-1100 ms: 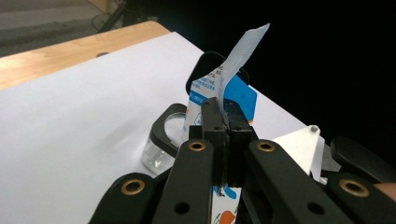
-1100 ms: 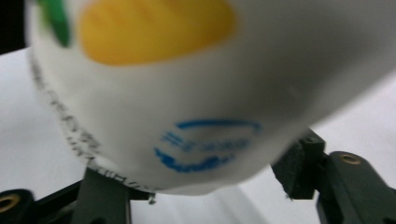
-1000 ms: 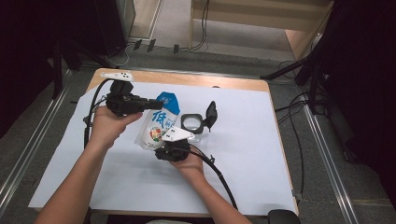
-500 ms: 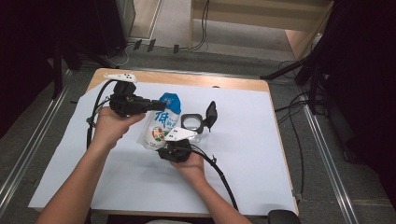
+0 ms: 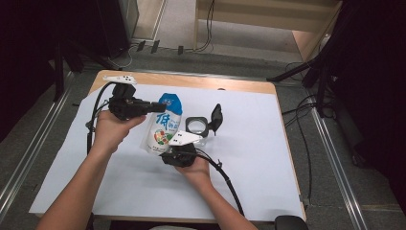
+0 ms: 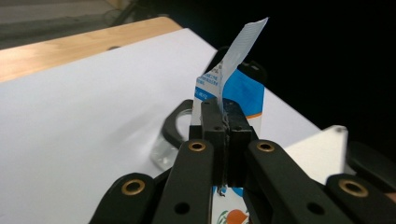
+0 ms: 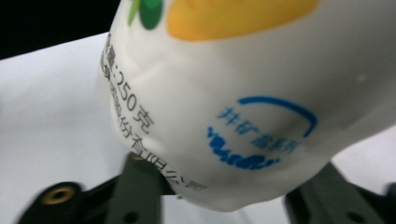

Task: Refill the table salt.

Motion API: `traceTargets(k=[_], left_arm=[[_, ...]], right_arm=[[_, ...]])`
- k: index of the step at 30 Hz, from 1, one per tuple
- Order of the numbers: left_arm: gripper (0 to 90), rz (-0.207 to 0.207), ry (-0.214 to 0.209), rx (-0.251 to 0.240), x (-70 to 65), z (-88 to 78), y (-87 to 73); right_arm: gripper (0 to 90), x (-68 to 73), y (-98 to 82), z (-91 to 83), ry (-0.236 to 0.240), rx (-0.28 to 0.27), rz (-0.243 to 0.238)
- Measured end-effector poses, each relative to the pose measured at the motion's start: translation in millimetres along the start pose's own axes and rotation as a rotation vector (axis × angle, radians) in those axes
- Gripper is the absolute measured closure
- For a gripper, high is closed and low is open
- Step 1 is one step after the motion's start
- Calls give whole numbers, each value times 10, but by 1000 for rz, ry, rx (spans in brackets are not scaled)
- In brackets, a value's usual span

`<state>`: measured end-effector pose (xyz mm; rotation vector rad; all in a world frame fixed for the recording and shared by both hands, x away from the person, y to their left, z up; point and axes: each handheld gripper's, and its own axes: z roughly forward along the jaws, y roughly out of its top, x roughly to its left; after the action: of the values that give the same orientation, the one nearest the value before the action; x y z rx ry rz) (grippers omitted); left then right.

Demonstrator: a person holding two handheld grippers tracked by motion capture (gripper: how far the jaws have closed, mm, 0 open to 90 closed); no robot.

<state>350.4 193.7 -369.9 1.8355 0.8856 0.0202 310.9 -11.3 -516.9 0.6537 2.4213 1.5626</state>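
Both grippers hold the pouch (image 5: 164, 127) above the table (image 5: 249, 86) as before: left gripper (image 5: 154, 106) clamped on its top edge, right gripper (image 5: 168, 147), jaws just reopening slightly, gripping its bottom; open container (image 5: 197, 125) beside.

We see our right gripper (image 5: 165, 146) with its jaws just reopening a little around the bag's (image 5: 163, 127) lower end beside the clear container (image 5: 197, 127).
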Motion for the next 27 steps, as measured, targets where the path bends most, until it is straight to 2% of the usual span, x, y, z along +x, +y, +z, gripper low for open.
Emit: traceTargets(k=[2,4,6,9,18,21,27], left_arm=[[900,-11,8,-4,14,-9,-2],[900,-18,13,-10,22,-1,-5],[900,-13,9,-7,18,13,-6],[900,-5,-10,-5,6,34,-8],[843,20,-66,5,4,63,-28],[900,28,-48,8,5,42,-25],[900,2,-37,5,5,1,-15]], right_arm=[[499,16,3,-3,-26,-5,-18],[523,34,9,-9,-38,-9,-31],[571,48,17,-11,-27,-9,-36],[627,43,13,-13,3,-11,-10],[669,41,-3,-45,26,-29,6],[677,48,-23,-48,25,-26,-5],[689,23,-67,-53,25,-29,10]])
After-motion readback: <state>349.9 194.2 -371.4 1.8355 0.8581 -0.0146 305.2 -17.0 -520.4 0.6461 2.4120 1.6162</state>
